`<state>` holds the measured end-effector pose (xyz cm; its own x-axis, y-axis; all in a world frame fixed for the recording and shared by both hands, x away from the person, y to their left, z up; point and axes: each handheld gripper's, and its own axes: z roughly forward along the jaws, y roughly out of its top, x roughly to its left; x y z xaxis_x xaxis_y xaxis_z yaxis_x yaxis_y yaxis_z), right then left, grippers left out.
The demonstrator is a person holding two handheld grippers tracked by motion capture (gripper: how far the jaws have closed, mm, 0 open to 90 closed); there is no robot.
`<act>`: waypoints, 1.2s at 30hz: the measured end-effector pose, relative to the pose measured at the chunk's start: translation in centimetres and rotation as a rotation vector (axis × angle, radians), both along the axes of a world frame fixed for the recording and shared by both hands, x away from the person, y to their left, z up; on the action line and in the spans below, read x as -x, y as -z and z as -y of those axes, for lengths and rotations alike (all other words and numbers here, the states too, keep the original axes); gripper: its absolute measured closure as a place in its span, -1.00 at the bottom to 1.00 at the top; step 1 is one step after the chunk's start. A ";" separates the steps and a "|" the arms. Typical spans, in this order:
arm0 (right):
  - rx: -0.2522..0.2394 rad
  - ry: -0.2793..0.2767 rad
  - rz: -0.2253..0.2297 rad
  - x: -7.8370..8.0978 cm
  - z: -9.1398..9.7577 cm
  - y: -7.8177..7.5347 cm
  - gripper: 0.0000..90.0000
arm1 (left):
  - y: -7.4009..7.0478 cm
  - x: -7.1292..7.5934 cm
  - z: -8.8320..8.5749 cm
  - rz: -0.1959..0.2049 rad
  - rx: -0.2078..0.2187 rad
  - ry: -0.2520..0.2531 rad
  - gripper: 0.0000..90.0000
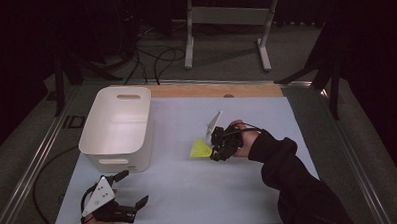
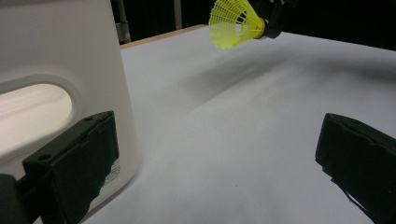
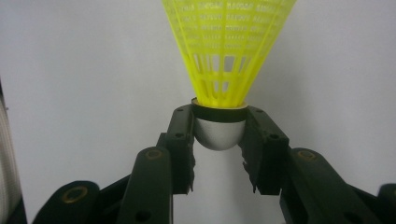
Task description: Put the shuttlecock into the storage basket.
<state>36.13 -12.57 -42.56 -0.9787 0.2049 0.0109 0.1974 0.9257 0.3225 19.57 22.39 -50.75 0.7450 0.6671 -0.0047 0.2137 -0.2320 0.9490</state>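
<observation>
Yellow plastic shuttlecock (image 3: 227,51) sits clamped in the right gripper (image 3: 219,135) — its jaws press on either side of the rounded white cork, and the meshed skirt fans out away from them. In the high view that gripper (image 1: 221,142) is held near the middle of the table (image 1: 189,192), the skirt (image 1: 200,149) pointing left toward the white bin (image 1: 118,126) but well apart from it. A dark sleeve (image 1: 288,174) runs from it to the lower right. The left gripper (image 1: 134,192) rests at the near left corner of the table, just in front of the bin — its jaws stand wide apart with nothing between them. In the left gripper view, one jaw lies close beside the bin wall (image 2: 70,56) below its handle slot, and the shuttlecock (image 2: 236,22) shows far off above the table surface (image 2: 233,130).
</observation>
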 end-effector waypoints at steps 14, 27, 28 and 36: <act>-0.017 -0.032 0.016 0.4 -1.6 -2.3 0.45 | 0.0 0.0 0.0 -0.002 -0.001 0.001 -1.00; -0.061 -0.085 0.035 0.8 -4.2 -3.9 0.45 | 0.0 0.0 0.0 -0.002 0.001 0.004 -1.00; -0.060 -0.090 0.034 0.8 -4.4 -3.9 0.45 | 0.0 0.0 0.0 -0.003 0.000 0.005 -1.00; -0.063 -0.121 0.036 0.9 -6.5 -4.6 0.45 | 0.0 0.0 0.0 -0.003 0.002 0.006 -1.00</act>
<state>35.22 -6.05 -37.92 -0.9963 0.0851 -0.0155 0.0725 0.9196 0.3860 19.57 22.34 -50.78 0.7490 0.6625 -0.0081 0.2153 -0.2318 0.9486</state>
